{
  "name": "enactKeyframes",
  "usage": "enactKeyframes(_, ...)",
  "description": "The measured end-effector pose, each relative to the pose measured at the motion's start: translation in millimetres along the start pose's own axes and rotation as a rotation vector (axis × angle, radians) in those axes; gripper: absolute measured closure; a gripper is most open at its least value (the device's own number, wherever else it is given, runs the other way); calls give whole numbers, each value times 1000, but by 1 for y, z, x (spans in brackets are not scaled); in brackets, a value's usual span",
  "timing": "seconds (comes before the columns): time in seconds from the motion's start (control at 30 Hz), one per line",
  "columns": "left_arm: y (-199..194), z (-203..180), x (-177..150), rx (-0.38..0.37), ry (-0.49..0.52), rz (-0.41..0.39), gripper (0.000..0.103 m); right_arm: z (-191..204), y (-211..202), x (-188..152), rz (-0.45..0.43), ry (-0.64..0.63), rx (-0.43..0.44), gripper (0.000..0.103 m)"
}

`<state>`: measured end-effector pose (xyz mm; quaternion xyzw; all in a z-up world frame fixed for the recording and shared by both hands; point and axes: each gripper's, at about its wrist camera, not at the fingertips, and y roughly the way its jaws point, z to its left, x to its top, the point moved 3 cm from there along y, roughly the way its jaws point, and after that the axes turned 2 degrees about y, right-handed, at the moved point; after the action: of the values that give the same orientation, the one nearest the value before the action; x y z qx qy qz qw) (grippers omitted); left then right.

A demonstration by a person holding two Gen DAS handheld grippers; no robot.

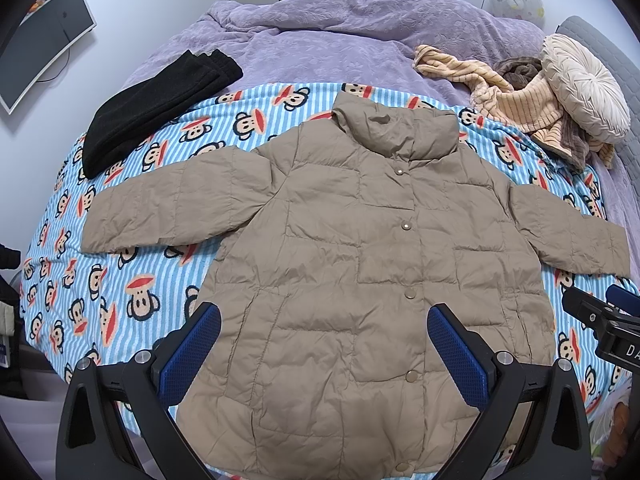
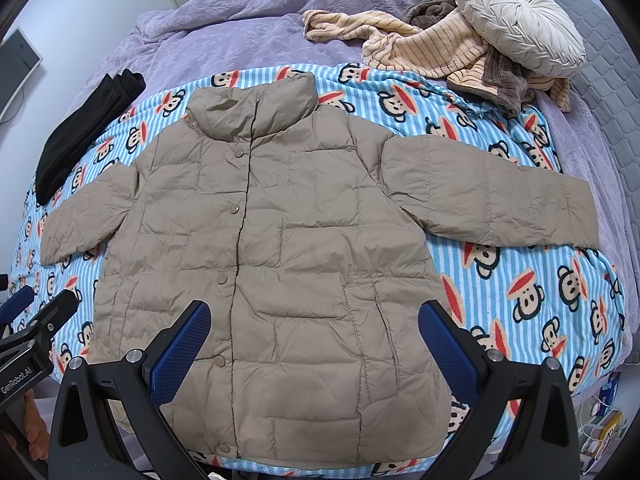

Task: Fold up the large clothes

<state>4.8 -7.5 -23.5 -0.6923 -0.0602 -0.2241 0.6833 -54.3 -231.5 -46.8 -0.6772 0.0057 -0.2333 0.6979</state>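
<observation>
The jacket [image 1: 344, 264] lies flat on the bed [image 1: 320, 40], sleeves out. Both claws, left [image 1: 324, 354] and right [image 2: 314, 350], hover spread above its hem, holding nothing. Slick puffy fabric may slip or spring open when pinched.

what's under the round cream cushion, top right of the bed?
The round cream cushion rests on a heap of striped beige and brown-grey clothes, itself on the purple duvet. Whatever lies directly beneath the cushion is hidden.
</observation>
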Motion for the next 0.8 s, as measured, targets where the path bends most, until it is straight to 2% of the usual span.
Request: enactKeyframes(0.8, -4, 5, -8, -1, 0, -1, 0, 3, 3, -6, 1, -6, 11, 0)
